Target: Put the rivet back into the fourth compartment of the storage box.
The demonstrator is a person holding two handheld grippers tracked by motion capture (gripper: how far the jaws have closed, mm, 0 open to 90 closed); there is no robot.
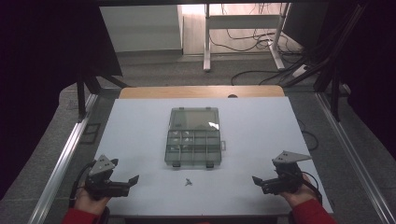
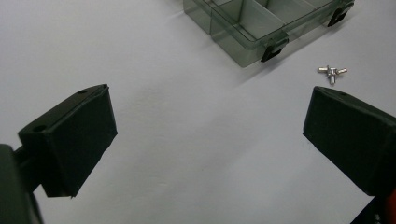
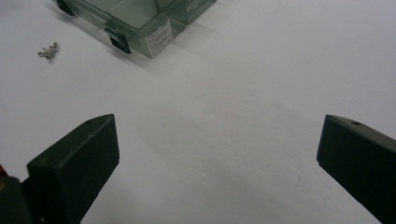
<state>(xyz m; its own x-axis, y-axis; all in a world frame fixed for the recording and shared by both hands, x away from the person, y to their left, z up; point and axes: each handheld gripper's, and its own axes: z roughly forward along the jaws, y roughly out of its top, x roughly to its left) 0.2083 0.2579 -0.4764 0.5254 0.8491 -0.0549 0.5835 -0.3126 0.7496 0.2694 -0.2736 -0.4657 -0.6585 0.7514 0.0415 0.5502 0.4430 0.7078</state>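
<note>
Both tongs sit at the near edge of the bench, empty: the left tongs (image 1: 126,183) near the near-left corner and the right tongs (image 1: 262,183) near the near-right corner, each with its jaws spread wide and only bare white bench (image 1: 140,140) between them, as both gripper views confirm.

Between the two, a little in from the near edge, lies a small cluster of metal screws (image 1: 188,182), touching one another in a loose heap. They look light, hard and smooth, likely to slip or scatter if nudged from the side. My judgement is to come straight down over one screw and pinch it across its shank, closing gently so its neighbours are not flicked away.

Just beyond them, around the middle of the bench, stands the clear compartment box (image 1: 193,147), lid open and lying back toward the far edge. It is stiff plastic, probably light enough to slide if bumped.
</note>
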